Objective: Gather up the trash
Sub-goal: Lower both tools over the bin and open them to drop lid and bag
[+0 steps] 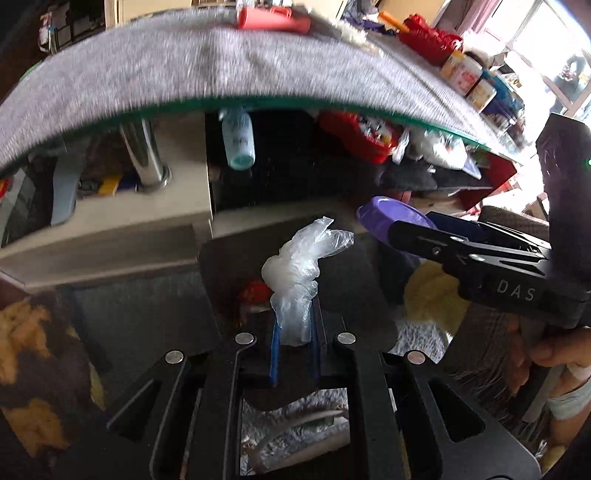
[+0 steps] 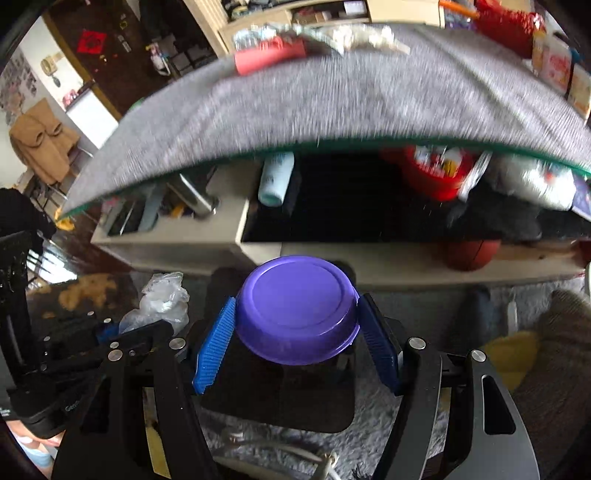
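**Holding trash in both grippers below the table edge**

Blurring hides much of the grey table (image 1: 221, 74): the cloth on top is smeared, and the red thing (image 1: 271, 18) on its far side cannot be identified. Under the table edge, a pale blue bottle (image 1: 238, 138) shows some print, but it is too soft to read. A red tub (image 1: 360, 134) further right under the same edge has coloured labels, also unreadable. The boxes (image 1: 467, 79) on the right part of the table carry pictures and text that I cannot make out.

The left gripper (image 1: 295, 332) is nearly pressed together and pinches a clear plastic bag (image 1: 299, 269), knotted, which stands up from between the blue pads (image 1: 275, 347). The lower end of the bag is hidden between them.

The right gripper (image 2: 297, 343) stands fairly wide and grips a purple lid (image 2: 295, 306) from two sides; the blue pads (image 2: 216, 343) touch its rim. What is below the lid is hidden by it. In the left wrist view this gripper shows the letters "DAS" on its side, cut off by the frame.

Both things are held in front of the table, below its edge, above a dark bin (image 2: 277, 398) whose shape is only partly seen. A hand (image 1: 554, 350) appears at the right, partly cut off.
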Tool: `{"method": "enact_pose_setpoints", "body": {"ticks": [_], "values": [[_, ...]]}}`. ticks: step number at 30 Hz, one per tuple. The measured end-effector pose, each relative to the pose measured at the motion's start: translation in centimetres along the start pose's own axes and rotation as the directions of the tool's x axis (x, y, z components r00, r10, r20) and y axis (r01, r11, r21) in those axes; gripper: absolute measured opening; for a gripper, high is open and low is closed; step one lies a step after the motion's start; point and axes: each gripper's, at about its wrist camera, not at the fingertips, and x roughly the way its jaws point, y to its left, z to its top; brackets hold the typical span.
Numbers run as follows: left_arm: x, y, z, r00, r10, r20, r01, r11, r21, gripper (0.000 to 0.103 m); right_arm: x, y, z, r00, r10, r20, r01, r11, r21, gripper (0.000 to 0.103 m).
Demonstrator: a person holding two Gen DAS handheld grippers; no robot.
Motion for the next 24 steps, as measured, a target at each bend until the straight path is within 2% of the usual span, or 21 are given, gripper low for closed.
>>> {"method": "enact_pose_setpoints", "body": {"ticks": [6, 13, 14, 16, 18, 20, 24], "values": [[2.1, 0.9, -1.2, 0.998, -0.006, -0.059, 0.005, 1.000, -0.023, 0.012, 2.0, -0.2, -1.2, 0.998, 0.006, -0.064, -0.005, 1.000, 0.014, 0.068], [3.5, 1.0, -1.6, 0.995, -0.017, -0.100, 0.015, 1.000, -0.018, 0.015, 2.8, 0.4, -1.1, 0.997, 0.015, -0.078, -0.015, 1.000, 0.008, 0.068], [3.7, 1.0, -1.6, 0.994, -0.016, -0.104, 0.014, 1.000, -0.016, 0.018, 2.9, 0.3, -1.0, 0.997, 0.020, -0.079, -0.018, 1.000, 0.015, 0.069], [3.8, 1.0, -1.6, 0.994, -0.015, -0.105, 0.013, 1.000, -0.017, 0.034, 3.1, 0.1, -0.9, 0.997, 0.016, -0.078, -0.014, 1.000, 0.024, 0.070], [3.9, 1.3, -1.6, 0.994, -0.009, -0.105, 0.006, 1.000, -0.024, 0.042, 3.3, 0.0, -0.8, 0.997, 0.008, -0.079, -0.006, 1.000, 0.029, 0.073], [4.0, 1.6, -1.5, 0.994, -0.007, -0.108, 0.003, 0.999, -0.035, 0.043, 3.2, -0.4, -0.7, 0.997, -0.004, -0.072, 0.007, 0.999, 0.045, 0.080], [3.7, 2.4, -1.3, 0.995, 0.011, -0.099, -0.017, 0.998, -0.056, 0.056, 2.9, -1.3, -0.4, 0.998, -0.024, -0.053, 0.029, 0.996, 0.080, 0.085]]}}
